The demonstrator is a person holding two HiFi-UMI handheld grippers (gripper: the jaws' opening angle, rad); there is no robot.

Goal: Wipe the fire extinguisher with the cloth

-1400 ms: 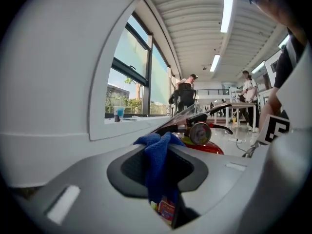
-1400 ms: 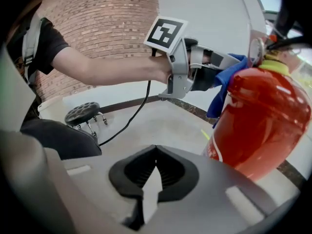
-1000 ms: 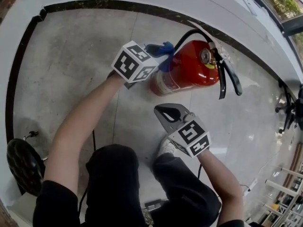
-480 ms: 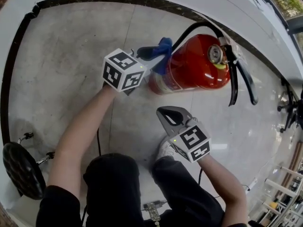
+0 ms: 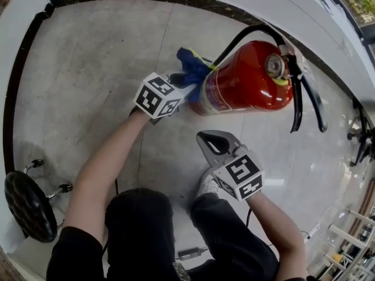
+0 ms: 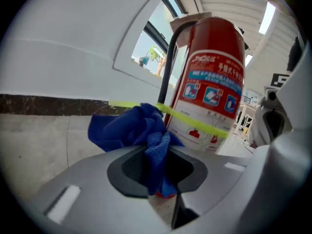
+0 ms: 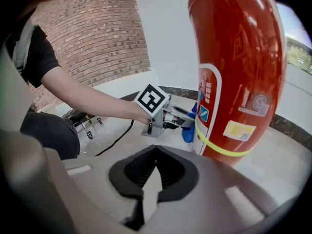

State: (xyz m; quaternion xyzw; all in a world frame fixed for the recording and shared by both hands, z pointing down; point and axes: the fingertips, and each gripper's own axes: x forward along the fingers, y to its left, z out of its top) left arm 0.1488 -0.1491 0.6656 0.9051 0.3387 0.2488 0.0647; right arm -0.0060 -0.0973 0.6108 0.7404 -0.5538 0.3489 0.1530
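A red fire extinguisher (image 5: 249, 78) stands upright on the grey floor, with a black hose, a white label and a yellow band round its lower body (image 6: 214, 82) (image 7: 239, 77). My left gripper (image 5: 186, 82) is shut on a crumpled blue cloth (image 5: 192, 68) (image 6: 139, 130), and the cloth rests against the cylinder low down by the yellow band. The right gripper (image 5: 210, 142) is shut with nothing in it (image 7: 155, 177), and hangs a little short of the extinguisher's base on the near side.
A white wall with a dark stone skirting (image 5: 146, 7) curves round behind the extinguisher. The wheeled base of a black chair (image 5: 26, 204) stands at the left. A black cable (image 7: 114, 138) trails over the floor beside my legs.
My left gripper has come down along the extinguisher with the cloth, from higher on the cylinder to its lower part. The right gripper has barely shifted.
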